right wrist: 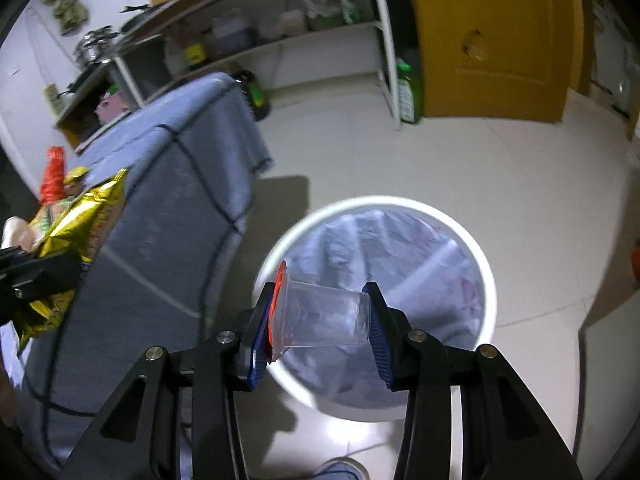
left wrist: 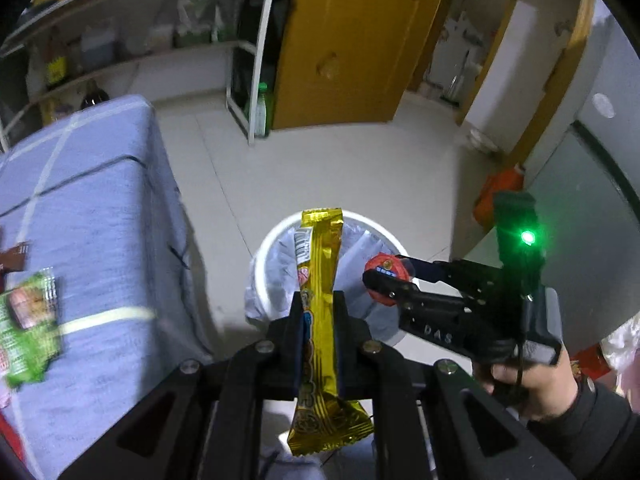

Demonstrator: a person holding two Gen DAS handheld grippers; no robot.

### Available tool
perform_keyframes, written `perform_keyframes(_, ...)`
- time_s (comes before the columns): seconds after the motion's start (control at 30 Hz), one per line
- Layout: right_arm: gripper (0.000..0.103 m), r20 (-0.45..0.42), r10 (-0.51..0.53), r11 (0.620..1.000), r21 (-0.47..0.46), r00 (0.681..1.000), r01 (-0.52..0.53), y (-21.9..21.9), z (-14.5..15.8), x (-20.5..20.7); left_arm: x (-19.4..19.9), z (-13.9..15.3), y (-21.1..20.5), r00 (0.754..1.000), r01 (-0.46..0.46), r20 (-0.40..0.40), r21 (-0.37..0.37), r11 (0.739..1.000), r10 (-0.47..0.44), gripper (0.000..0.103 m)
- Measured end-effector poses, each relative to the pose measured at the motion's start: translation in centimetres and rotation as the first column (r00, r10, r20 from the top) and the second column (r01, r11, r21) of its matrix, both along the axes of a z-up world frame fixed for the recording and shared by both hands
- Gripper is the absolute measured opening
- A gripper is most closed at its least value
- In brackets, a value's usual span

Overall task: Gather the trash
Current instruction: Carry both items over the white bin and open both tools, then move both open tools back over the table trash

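Note:
My left gripper (left wrist: 318, 300) is shut on a long gold snack wrapper (left wrist: 320, 264), held upright above the white trash bin (left wrist: 276, 236) lined with a pale bag. My right gripper (right wrist: 320, 312) is shut on a clear plastic cup with a red lid (right wrist: 324, 316), held sideways over the same bin (right wrist: 486, 272). In the left wrist view the right gripper (left wrist: 384, 280) and its cup (left wrist: 386, 276) hang over the bin's right side. The gold wrapper (right wrist: 76, 232) shows at the left edge of the right wrist view.
A table with a blue-grey cloth (left wrist: 92, 216) stands left of the bin and carries a green wrapper (left wrist: 28, 320) and a brown one (left wrist: 14, 256). Shelves (left wrist: 120, 52), a yellow door (left wrist: 348, 40) and a green bottle (left wrist: 262, 110) stand behind. An orange bag (left wrist: 496, 196) sits at right.

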State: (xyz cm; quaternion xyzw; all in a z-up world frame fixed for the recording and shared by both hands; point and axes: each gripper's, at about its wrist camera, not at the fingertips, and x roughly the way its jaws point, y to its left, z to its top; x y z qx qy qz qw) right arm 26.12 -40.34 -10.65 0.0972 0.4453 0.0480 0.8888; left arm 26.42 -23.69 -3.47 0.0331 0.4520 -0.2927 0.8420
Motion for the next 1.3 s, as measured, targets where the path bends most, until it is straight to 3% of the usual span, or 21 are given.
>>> perform_keyframes(0.27,0.046,-0.047,-0.030,1.000,-0.011,0.998,0.029,-2.4,-3.0,2.2,3.8,-4.6,-5.6,0.991,-0.001,-0.130,0.070,0.998,0.010,0.014)
perform_keyframes(0.33,0.053,-0.049,-0.048,0.999,0.005,0.998,0.049,-3.1,-3.5,2.3,4.1,-5.3,-5.8,0.989,-0.008,-0.147,0.081,0.997,0.020,0.020)
perform_keyframes(0.37,0.055,-0.046,-0.055,0.998,0.022,0.997,0.056,-3.6,-3.7,2.1,4.2,-5.6,-5.7,0.988,-0.017,-0.154,0.081,0.997,0.029,0.031)
perform_keyframes(0.4,0.057,-0.047,-0.061,0.998,0.027,0.997,0.063,-3.8,-3.8,2.1,4.2,-5.7,-5.8,0.987,-0.022,-0.156,0.071,0.997,0.033,0.034)
perform_keyframes(0.6,0.058,-0.017,-0.122,0.991,0.046,0.992,0.123,-5.5,-2.6,1.0,3.9,-4.7,-5.5,0.989,-0.033,-0.140,0.027,0.999,0.036,0.042)
perform_keyframes(0.7,0.058,0.011,-0.148,0.988,0.052,0.989,0.147,-5.9,-1.0,-0.1,3.1,-3.1,-5.1,0.994,-0.031,-0.105,-0.004,1.000,0.030,0.042)
perform_keyframes(0.93,0.058,0.164,-0.129,0.991,0.054,0.978,0.122,-4.2,6.0,-4.5,-1.6,2.6,-1.7,0.999,-0.002,0.043,-0.113,0.994,0.007,0.042)
perform_keyframes(1.13,0.058,0.262,-0.028,1.000,0.003,0.965,0.028,1.7,10.7,-8.3,-6.1,6.5,3.3,0.984,-0.015,0.171,-0.163,0.987,0.043,0.042)
perform_keyframes(1.3,0.058,0.270,0.049,0.999,-0.005,0.962,-0.050,6.3,11.7,-9.9,-8.8,7.7,8.1,0.964,-0.070,0.244,-0.168,0.983,0.111,0.042)
